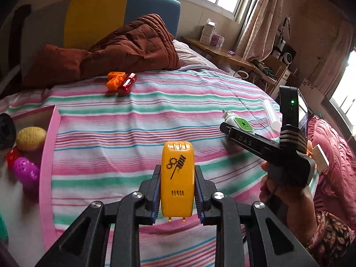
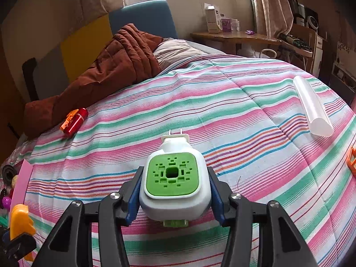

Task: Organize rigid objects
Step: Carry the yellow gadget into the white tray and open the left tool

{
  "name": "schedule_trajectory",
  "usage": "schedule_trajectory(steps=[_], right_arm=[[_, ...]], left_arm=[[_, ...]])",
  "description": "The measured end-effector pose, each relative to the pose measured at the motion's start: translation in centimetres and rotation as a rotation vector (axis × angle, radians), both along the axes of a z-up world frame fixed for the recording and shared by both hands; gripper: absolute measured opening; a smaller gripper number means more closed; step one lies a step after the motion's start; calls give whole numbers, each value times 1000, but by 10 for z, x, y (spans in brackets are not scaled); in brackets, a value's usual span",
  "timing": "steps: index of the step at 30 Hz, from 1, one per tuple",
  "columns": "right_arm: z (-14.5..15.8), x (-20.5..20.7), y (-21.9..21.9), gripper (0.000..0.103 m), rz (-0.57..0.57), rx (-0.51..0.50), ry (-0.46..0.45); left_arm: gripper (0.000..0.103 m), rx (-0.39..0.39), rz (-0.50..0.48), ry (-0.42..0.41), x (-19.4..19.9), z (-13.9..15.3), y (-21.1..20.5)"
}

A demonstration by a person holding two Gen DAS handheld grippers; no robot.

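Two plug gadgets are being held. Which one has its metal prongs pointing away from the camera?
The white-and-green plug in the right gripper: its prongs stick out at the far end. The yellow plug in the left gripper has its prongs toward the camera.

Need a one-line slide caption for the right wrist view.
Right gripper clamps a white-and-green plug-in device above the striped bedspread; translucent tube lies beyond.

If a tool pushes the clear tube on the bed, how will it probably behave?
The tube looks round and smooth, so it would probably roll sideways. It seems hollow and thin, so likely light. The soft blanket may slow it.
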State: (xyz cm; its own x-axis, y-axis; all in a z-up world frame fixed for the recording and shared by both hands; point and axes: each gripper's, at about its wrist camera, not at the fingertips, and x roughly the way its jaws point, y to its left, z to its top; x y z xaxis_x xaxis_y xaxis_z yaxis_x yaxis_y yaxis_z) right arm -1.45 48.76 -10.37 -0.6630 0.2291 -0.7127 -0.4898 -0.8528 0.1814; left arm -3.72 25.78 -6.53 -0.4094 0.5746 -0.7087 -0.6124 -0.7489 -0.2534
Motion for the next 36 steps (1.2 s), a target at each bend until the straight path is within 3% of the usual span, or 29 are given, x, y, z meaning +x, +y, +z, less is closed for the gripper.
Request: schedule_trajectory(steps=[13,19,23,36], right_arm=[[11,12,-42,53,101,108,-17],[10,12,-44,53,96,115,-33],[10,14,-47,53,99,125,-35],[8,15,-49,53,85,129,-47]], left_arm=[[26,12,169,59,21,20,-128],[26,-51,279,81,23,14,-182],[26,-102,330,77,22,3,-207],[26,-144,478,46,12,-15,-256]])
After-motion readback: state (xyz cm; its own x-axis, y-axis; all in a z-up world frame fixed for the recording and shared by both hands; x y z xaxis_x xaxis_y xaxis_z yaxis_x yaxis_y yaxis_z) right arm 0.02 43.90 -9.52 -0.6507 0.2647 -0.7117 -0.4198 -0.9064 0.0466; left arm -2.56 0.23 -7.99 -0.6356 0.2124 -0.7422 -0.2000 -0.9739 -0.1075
